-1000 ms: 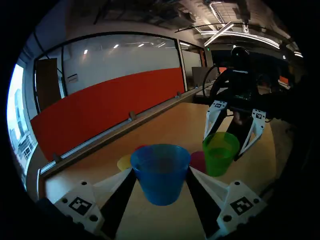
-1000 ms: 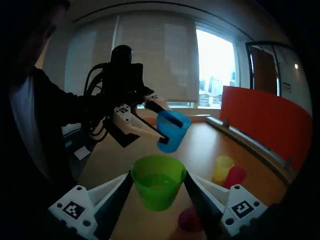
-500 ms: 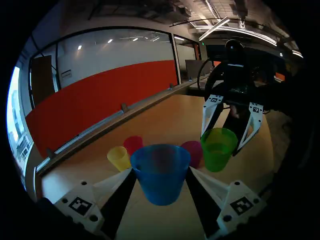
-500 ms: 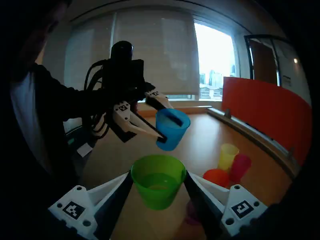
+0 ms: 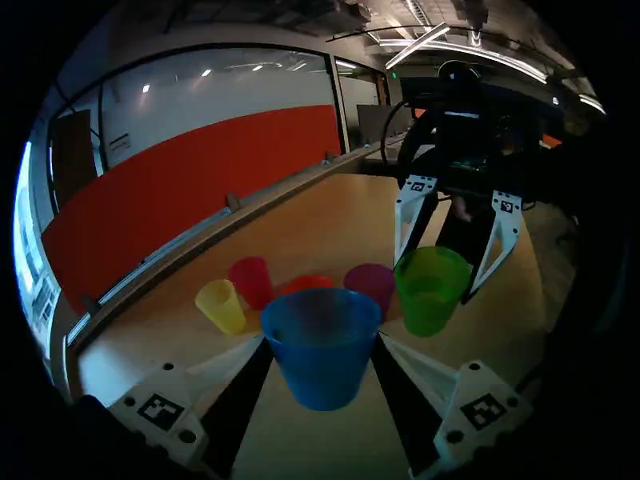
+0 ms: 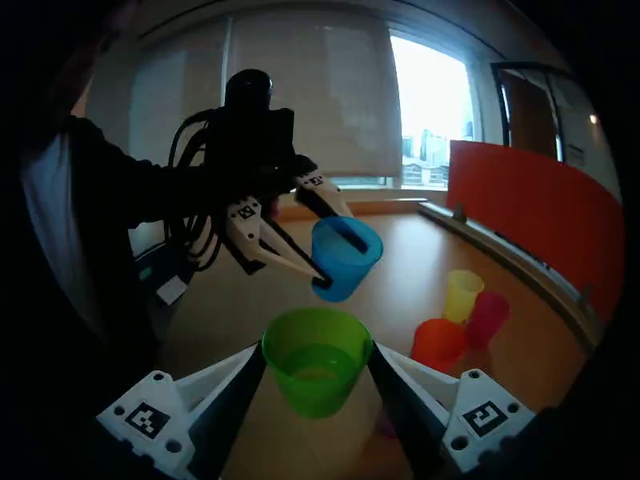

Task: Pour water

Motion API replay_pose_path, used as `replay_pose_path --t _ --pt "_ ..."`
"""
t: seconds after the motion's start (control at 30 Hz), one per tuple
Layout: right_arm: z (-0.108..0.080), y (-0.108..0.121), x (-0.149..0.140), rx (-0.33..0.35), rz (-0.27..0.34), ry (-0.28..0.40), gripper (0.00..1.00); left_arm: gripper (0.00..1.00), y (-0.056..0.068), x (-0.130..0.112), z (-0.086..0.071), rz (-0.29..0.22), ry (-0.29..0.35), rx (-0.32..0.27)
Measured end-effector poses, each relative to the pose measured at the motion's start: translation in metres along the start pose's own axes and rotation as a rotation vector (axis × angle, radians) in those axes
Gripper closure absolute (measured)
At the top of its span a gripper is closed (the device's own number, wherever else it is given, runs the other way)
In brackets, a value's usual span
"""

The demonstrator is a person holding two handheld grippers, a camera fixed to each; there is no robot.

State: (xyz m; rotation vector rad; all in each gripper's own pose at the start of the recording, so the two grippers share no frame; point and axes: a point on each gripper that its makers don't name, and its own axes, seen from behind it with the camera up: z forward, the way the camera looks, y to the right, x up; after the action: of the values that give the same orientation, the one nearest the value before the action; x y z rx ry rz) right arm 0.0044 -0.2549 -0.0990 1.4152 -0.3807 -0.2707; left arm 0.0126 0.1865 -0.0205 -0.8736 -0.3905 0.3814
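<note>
- The left gripper (image 5: 322, 346) holds a blue cup (image 5: 322, 356) clamped between both fingers over a wooden table (image 5: 336, 228). In the left gripper view, the cup's wall hides the fingertips.
- The right gripper (image 6: 318, 362) holds a green cup (image 6: 316, 380) the same way, near the blue cup but not touching it.
- In the right gripper view the blue cup is tilted, its mouth turned toward the green cup. Whether it holds anything cannot be made out.
- A pale liquid level shows low inside the green cup.
- Four more cups stand clustered on the table: a yellow cup (image 5: 220, 306), a red cup (image 5: 252, 280), an orange cup (image 5: 308, 283) and a purple cup (image 5: 370, 284). The blue cup's rim cuts off the orange cup's lower part.
- A person's dark sleeve (image 6: 120, 192) leads to the left gripper. The hand is lost in shadow.
</note>
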Motion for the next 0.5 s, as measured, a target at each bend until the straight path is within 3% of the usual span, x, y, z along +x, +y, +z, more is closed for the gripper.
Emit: replay_pose_path --t 0.5 --pt "0.005 -0.002 -0.020 0.010 -0.020 -0.059 0.08 0.17 0.010 -0.022 0.012 0.036 -0.075 -0.048"
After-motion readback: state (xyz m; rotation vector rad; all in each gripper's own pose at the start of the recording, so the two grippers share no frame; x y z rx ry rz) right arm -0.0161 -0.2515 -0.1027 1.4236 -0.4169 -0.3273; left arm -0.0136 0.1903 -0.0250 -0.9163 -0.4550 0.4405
